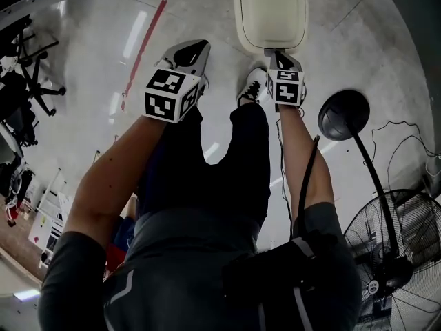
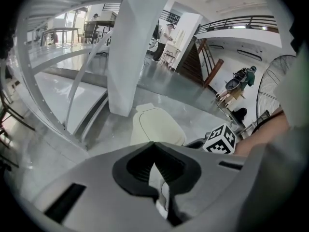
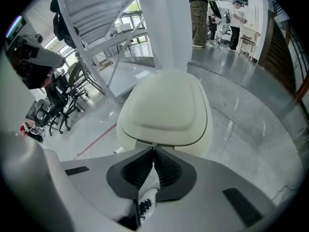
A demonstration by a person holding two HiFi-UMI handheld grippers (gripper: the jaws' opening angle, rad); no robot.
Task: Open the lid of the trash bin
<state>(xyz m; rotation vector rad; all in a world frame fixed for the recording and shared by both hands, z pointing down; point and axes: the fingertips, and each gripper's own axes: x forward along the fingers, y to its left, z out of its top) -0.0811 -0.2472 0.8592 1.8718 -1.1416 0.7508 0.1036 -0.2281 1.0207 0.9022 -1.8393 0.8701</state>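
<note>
Both pairs of jaws are together, empty. My right gripper (image 1: 278, 54) sits at the near edge of the shut cream plastic trash bin lid (image 1: 270, 9); closed tips could skid off it.

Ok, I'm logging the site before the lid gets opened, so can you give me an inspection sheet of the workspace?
Surface: glossy grey floor with a red line on it.
Job's things: trash bin, cream lid down.
Clutter: nothing seen on the lid.
Grippers: left gripper shut, empty, off to the bin's side. Right gripper shut, tips at the lid's front edge; contact unclear.
Cables: black cable along the right forearm; thin cable on the floor.
Surroundings: standing fan, office chairs, people far off.
</note>
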